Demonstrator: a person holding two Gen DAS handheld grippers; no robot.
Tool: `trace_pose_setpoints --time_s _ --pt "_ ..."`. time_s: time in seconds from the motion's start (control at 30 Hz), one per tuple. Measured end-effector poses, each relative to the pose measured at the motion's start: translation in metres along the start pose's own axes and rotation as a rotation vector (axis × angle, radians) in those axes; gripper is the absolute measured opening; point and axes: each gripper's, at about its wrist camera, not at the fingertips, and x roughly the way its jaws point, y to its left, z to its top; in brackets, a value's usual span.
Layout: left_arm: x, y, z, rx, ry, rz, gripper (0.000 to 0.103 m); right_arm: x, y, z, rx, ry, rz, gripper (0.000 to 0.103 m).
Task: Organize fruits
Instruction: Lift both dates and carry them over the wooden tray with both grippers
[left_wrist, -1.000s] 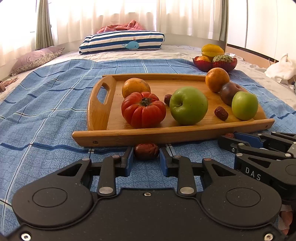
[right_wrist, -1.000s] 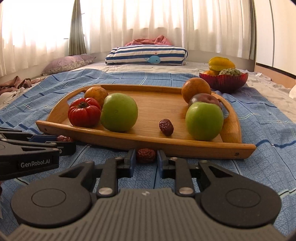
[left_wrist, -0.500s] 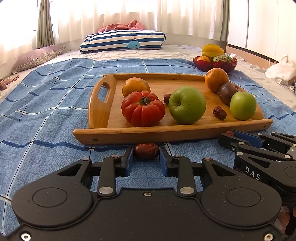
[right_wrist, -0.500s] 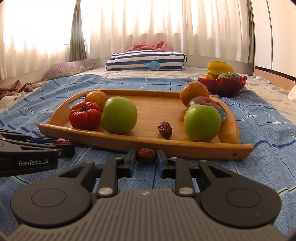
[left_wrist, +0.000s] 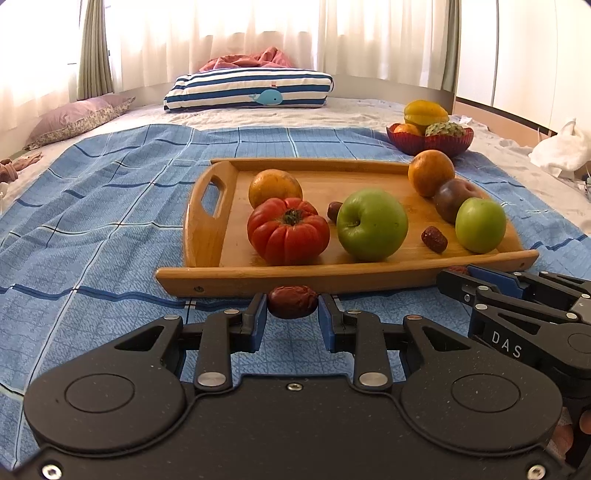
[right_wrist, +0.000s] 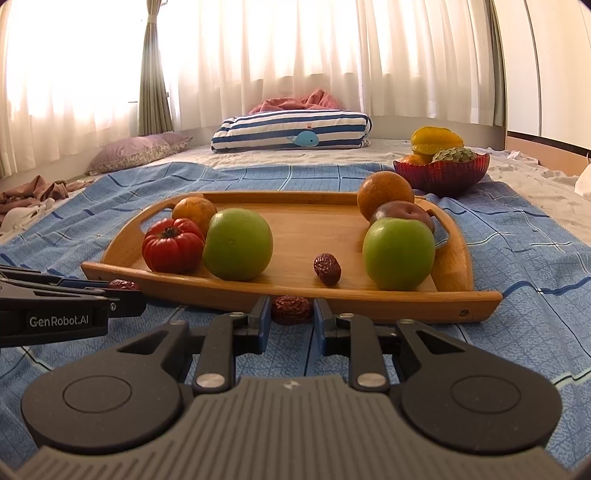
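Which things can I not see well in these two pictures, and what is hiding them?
- Small date behind the big green apple: left wrist view, mostly covered by the apple and the tomato.
- Dark plum: right wrist view, lower part hidden by the smaller green apple.
- Bowl contents: far and small in both views.
- Date in the right hand-held gripper: left wrist view, only its top shows.

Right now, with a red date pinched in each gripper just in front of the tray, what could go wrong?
1. The left gripper holds its red date only at the fingertips, so it may slip out when lifted.
2. The right gripper with its date sits below the wooden tray rim; moving forward without rising could shove the tray.
3. A date dropped near the big green apple or the green apple on the right might set the fruit rolling.
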Motion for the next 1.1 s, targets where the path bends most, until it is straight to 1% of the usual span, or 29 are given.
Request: trace_pose_setpoints --time_s 0.27,0.5,0.73,0.87,1.1 --pt "-0.011 -0.003 0.013 0.003 -0.039 -0.006 0.028 -0.007 0.0 0.008 0.004 -0.018 -0.001 0.029" --pt "-0.019 -0.01 0.03 0.014 -0.074 -0.03 0.028 -0.012 0.002 0.019 -0.008 -0.041 0.007 0.029" --pt "-0.022 -0.016 0.052 0.023 -0.107 -0.046 0.028 -0.014 -0.002 0.039 -0.008 -0.068 0.016 0.029" --pt "-0.026 -0.015 0.064 0.003 -0.129 -0.047 0.028 -0.015 -0.007 0.05 0.005 -0.078 0.022 0.028" --pt "-0.025 -0.012 0.083 0.0 -0.136 -0.06 0.028 -0.011 -0.014 0.07 0.025 -0.086 0.018 0.028"
